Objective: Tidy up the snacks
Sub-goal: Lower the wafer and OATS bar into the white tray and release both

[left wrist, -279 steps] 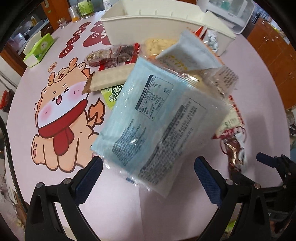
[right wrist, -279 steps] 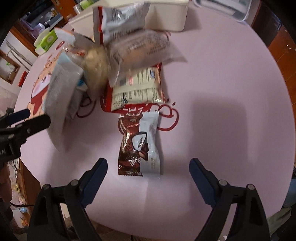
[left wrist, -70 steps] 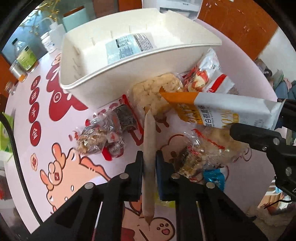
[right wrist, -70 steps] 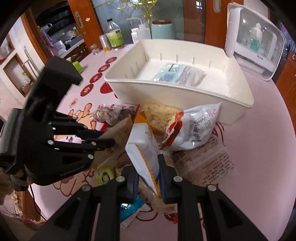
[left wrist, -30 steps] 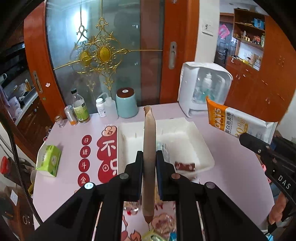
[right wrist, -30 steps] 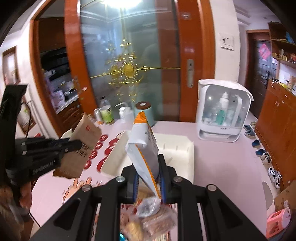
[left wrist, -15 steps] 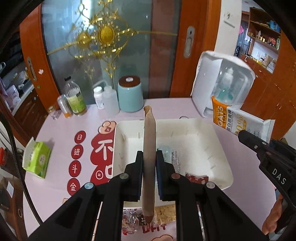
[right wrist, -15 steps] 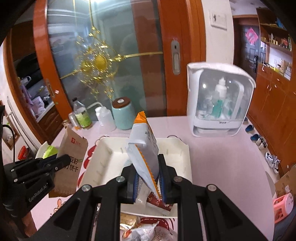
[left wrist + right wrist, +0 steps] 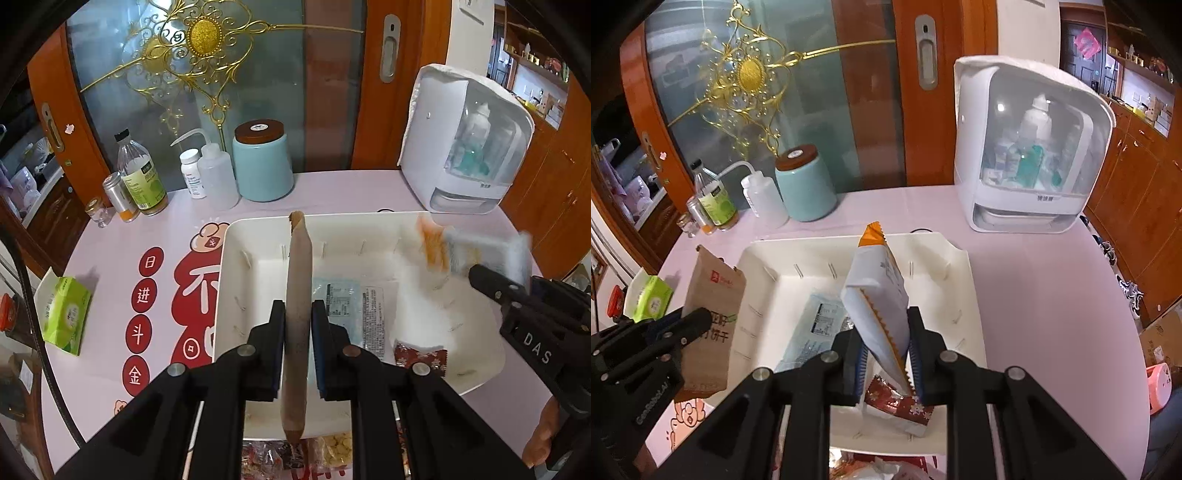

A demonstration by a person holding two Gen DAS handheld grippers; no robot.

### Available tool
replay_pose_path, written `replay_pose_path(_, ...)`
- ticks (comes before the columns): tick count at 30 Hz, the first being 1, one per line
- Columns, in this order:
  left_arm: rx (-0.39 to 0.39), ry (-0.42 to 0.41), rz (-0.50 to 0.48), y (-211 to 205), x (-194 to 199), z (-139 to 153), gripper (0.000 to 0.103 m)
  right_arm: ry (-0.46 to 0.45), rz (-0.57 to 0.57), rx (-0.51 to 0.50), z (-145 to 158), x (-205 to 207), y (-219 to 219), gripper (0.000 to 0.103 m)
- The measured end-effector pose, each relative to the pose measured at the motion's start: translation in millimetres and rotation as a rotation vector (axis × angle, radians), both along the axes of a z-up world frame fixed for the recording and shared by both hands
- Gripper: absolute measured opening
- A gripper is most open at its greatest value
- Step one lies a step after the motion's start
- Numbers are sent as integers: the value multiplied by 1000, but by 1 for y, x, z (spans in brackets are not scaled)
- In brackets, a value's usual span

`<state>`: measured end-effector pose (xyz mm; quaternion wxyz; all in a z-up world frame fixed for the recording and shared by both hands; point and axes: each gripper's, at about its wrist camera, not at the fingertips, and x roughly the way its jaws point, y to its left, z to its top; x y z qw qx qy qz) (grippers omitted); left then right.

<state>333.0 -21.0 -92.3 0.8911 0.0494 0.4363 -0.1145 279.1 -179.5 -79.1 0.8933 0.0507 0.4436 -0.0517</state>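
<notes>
**Both packets are over the bin and your jaws are letting go**

You now have both grippers above the white storage bin (image 9: 476,373), where a moment ago they were up high facing the glass door. That puts you at the release step for two snacks at once.

Your left gripper (image 9: 298,345) has the brown paper biscuit packet (image 9: 297,314) standing edge-on between its blue pads. The jaws are opening: a thin gap shows on each side of the packet, so the grip looks slack. In the right wrist view the same packet (image 9: 713,321) hangs over the bin's left wall, partly outside it, so it may catch the rim or land on the pink tablecloth (image 9: 1034,258).

Your right gripper (image 9: 886,363) has the white and orange snack pouch (image 9: 877,295) between its pads, and its jaws are opening too; the pouch seems to be tipping down towards the bin floor. It hangs well inside the walls, above the red wrapped bar (image 9: 897,402).

Already lying in the bin are that bar and a pale blue packet (image 9: 816,328). More snacks wait on the table just beside the bin's near wall, so the job is far from finished.
</notes>
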Motion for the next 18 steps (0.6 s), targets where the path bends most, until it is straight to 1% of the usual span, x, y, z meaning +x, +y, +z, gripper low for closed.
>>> replay_pose_path(1, 10, -12, 1, -1, -1, 0, 39, 10, 2, 6, -3, 1, 0, 34)
replay_pose_path(2, 18, -22, 5, 0, -3, 2, 76, 13, 5, 18, -5, 1, -1, 40)
replay_pose_path(3, 31, -51, 19, 0, -7, 5, 99, 13, 6, 29, -6, 1, -1, 50)
replay_pose_path(4, 39, -91, 35, 2, -11, 9, 101, 9, 3, 42, -6, 0, -2, 54)
replay_pose_path(5, 42, -126, 43, 3, -15, 12, 101, 8, 0, 52, -6, -1, -3, 60)
replay_pose_path(6, 43, -135, 40, 3, -18, 15, 101, 9, 3, 62, -6, -2, -3, 65)
replay_pose_path(7, 43, -128, 33, 3, -18, 17, 101, 6, 7, 70, -5, -4, -3, 67)
replay_pose_path(10, 30, -112, 39, 7, -20, 21, 101, -9, 16, 66, 0, -9, 0, 67)
replay_pose_path(18, 20, -139, 41, 13, -42, 43, 101, -37, 36, 90, 20, -26, 4, 67)
